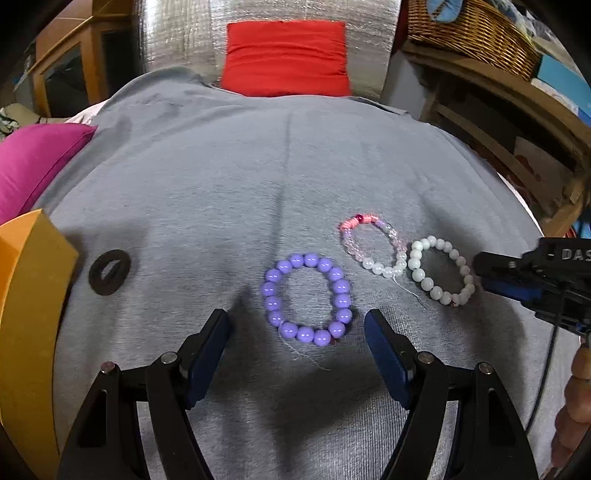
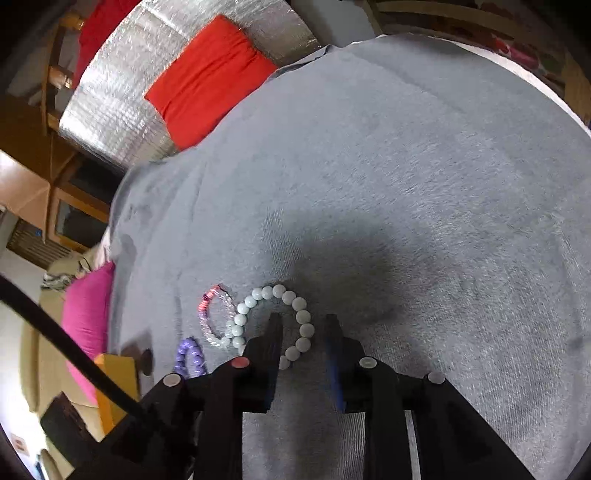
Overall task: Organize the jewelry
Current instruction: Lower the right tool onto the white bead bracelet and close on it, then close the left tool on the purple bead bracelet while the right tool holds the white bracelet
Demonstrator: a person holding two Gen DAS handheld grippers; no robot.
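Three bead bracelets lie on a grey cloth (image 1: 207, 192). A purple bracelet (image 1: 307, 300) lies between the fingers of my open left gripper (image 1: 297, 323). A pink and clear bracelet (image 1: 371, 243) touches a white bracelet (image 1: 441, 269) to its right. My right gripper (image 2: 304, 321) is open over the near side of the white bracelet (image 2: 275, 321), one finger inside the loop and one outside. The pink bracelet (image 2: 216, 317) and purple bracelet (image 2: 190, 356) show to its left. The right gripper also shows in the left wrist view (image 1: 480, 271).
A black ring (image 1: 109, 271) lies on the cloth at the left, next to an orange box (image 1: 26, 314). A magenta cushion (image 1: 35, 162) is at the left edge and a red cushion (image 1: 286, 59) at the back. Wooden shelves and a wicker basket (image 1: 476, 33) stand on the right.
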